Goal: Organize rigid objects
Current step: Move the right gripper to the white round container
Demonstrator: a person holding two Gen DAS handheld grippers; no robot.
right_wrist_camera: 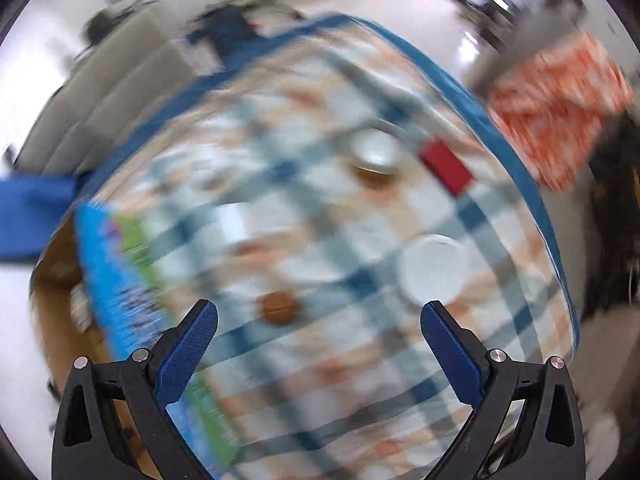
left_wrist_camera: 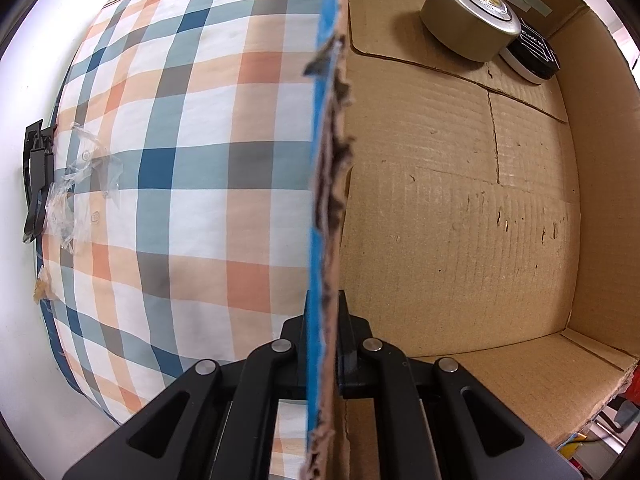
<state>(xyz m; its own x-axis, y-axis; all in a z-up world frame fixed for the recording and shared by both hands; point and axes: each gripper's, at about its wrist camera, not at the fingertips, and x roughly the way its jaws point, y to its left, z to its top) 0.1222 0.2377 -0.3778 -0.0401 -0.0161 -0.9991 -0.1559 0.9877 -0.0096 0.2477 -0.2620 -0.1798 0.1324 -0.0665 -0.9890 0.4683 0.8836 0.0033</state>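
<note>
A: What's the left gripper [left_wrist_camera: 322, 344] doing?
B: Clamped on the cardboard box [left_wrist_camera: 460, 208] wall's torn edge; a gold tin [left_wrist_camera: 468, 16] and black-lidded tin [left_wrist_camera: 532, 56] sit inside, lettering unreadable.
A: The right gripper [right_wrist_camera: 320, 332]?
B: Jaws wide apart, empty, above the blurred checked cloth [right_wrist_camera: 320, 220].

A bench [left_wrist_camera: 200, 120] under a plaid cloth of blue, orange and white squares carries everything. On it, in the blurred right wrist view, lie a white round lid [right_wrist_camera: 434, 270], a small brown disc [right_wrist_camera: 280, 307], a red block [right_wrist_camera: 448, 166] and a pale shallow dish [right_wrist_camera: 374, 151]. An open cardboard box [left_wrist_camera: 460, 220] stands at its edge.
</note>
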